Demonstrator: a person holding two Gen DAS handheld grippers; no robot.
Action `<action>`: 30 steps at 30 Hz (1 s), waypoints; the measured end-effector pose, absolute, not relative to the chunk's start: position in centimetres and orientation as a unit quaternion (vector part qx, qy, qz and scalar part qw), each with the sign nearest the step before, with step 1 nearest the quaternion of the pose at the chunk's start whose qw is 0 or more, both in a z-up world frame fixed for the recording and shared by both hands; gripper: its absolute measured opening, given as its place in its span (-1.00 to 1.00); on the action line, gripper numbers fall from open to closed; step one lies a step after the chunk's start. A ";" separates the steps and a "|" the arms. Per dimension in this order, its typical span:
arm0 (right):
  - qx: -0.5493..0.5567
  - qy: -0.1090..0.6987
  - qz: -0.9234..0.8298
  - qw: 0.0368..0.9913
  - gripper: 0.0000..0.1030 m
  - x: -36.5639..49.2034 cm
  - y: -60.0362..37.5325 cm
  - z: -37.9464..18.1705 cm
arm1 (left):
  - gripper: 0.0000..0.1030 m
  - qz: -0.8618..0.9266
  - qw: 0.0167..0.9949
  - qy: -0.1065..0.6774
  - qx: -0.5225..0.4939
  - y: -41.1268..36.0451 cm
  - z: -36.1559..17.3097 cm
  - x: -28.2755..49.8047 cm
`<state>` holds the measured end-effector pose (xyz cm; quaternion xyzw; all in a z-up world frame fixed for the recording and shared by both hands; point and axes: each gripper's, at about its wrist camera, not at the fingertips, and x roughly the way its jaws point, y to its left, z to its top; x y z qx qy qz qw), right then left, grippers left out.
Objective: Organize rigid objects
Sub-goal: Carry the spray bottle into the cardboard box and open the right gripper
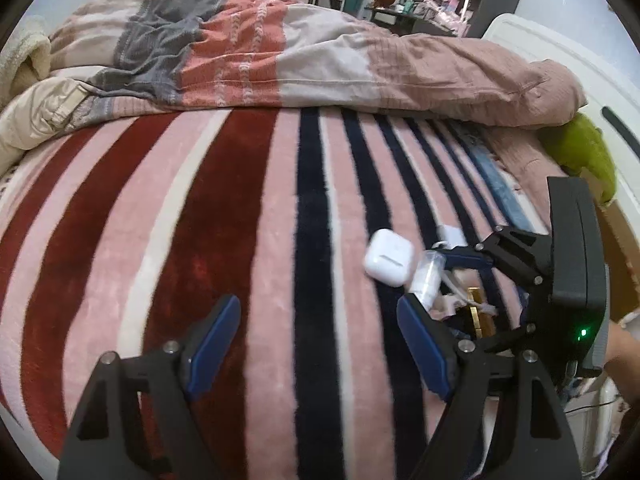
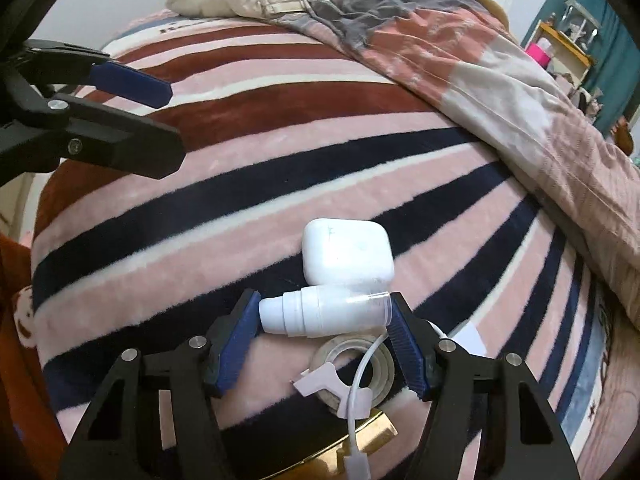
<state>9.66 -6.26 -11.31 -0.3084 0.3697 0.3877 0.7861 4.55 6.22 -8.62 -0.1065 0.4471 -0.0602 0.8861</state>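
The small white bottle [image 2: 320, 314] lies on the striped bed blanket [image 2: 248, 184] just in front of the white earbud case [image 2: 346, 252], its long axis running straight across between the right gripper [image 2: 322, 334] fingers, which bracket both ends; whether they press yet is hard to tell. The left gripper [image 1: 316, 346] is farther off, its fingers spread over bare blanket. Behind the bottle, a tape roll [image 2: 354, 374], white cable [image 2: 362, 376] and gold-edged thing [image 2: 372, 436] are partly cut off.
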 end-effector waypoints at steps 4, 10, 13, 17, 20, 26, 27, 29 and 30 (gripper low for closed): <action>-0.287 0.363 0.408 0.787 0.17 7.9 -6.6 -9.0 | 0.49 -0.129 0.881 0.431 -0.146 5.7 -7.2 4.2; -0.252 0.281 0.438 0.816 0.17 3.3 -9.1 -2.4 | 0.06 -0.195 0.878 0.415 -0.139 1.5 -2.2 3.9; -0.232 0.258 0.435 0.831 0.17 2.1 -11.1 -0.3 | -0.12 -0.218 0.878 0.409 -0.119 -1.4 0.6 3.8; -0.198 0.235 0.417 0.855 0.17 1.7 -14.6 1.9 | -0.47 -0.245 0.876 0.404 -0.094 -5.4 3.6 4.1; -0.166 0.233 0.407 0.867 0.17 1.9 -17.6 3.1 | -0.59 -0.263 0.877 0.399 -0.058 -9.1 5.4 4.2; -0.116 0.238 0.374 0.889 0.17 2.7 -24.2 4.3 | -0.59 -0.294 0.864 0.409 -0.018 -16.0 6.3 6.0; -0.110 0.244 0.368 0.890 0.17 3.0 -25.2 4.3 | -0.59 -0.302 0.859 0.413 -0.010 -17.3 6.1 6.5; -0.095 0.265 0.350 0.893 0.17 3.7 -27.5 3.8 | -0.59 -0.314 0.849 0.424 0.004 -19.8 5.6 7.4; -0.094 0.273 0.343 0.894 0.17 3.8 -28.2 3.5 | -0.60 -0.321 0.844 0.430 0.009 -21.0 5.1 8.0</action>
